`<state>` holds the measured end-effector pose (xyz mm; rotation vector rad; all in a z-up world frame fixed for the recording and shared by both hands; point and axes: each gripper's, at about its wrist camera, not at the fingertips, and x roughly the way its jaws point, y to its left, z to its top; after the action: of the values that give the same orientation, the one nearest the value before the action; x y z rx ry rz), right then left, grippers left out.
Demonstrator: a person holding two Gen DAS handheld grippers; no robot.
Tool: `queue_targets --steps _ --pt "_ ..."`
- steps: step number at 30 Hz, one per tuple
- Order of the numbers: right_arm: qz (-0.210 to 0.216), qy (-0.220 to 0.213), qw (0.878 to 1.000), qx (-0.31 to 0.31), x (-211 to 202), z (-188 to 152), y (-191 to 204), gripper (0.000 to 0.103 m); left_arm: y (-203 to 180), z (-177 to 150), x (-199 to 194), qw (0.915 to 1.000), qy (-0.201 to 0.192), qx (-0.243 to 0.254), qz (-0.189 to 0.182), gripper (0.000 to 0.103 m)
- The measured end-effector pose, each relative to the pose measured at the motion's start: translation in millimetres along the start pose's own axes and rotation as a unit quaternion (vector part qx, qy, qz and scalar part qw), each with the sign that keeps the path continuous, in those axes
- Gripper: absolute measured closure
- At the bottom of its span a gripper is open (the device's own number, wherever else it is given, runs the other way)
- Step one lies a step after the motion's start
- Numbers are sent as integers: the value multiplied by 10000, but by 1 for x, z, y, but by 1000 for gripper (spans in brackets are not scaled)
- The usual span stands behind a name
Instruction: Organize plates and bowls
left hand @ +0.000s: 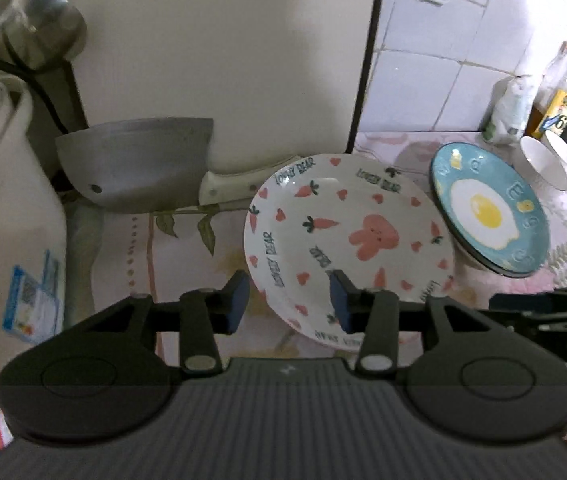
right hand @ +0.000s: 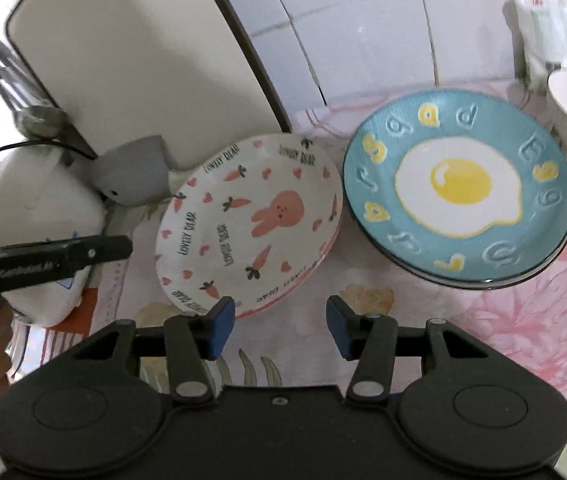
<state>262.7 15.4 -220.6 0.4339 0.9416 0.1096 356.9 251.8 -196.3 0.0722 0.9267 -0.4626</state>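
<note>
Left wrist view: left gripper (left hand: 289,300) has its fingers spread, nothing pinched. The near rim of the bunny plate (left hand: 347,240) sits in the gap at lower centre, pads not pressing on it. The egg plate (left hand: 491,212) is at centre right, its edge tucked just beside the bunny plate; the white bowl (left hand: 551,160) is at far right. The cleaver (left hand: 139,164) leans against the wall at centre left, its handle just behind the bunny plate's far rim. Risk: push the plate back while closing and it knocks the cleaver over.

Right wrist view: right gripper (right hand: 280,326) also has its fingers spread and empty, over bare tabletop (right hand: 523,340) at lower centre, between the two plates' near rims. The egg plate rests on something dark underneath – I can't tell what. Risks: glazed rim slips from a shallow pinch; lifting one plate drags its neighbour; the left gripper comes in from centre left – the two grippers could clash over the bunny plate.
</note>
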Motion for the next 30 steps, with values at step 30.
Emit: queue_targets --steps 30 --pt "29 -354 9924 1182 64 7 -22 85 36 10 92 9908 898 -946 -354 79"
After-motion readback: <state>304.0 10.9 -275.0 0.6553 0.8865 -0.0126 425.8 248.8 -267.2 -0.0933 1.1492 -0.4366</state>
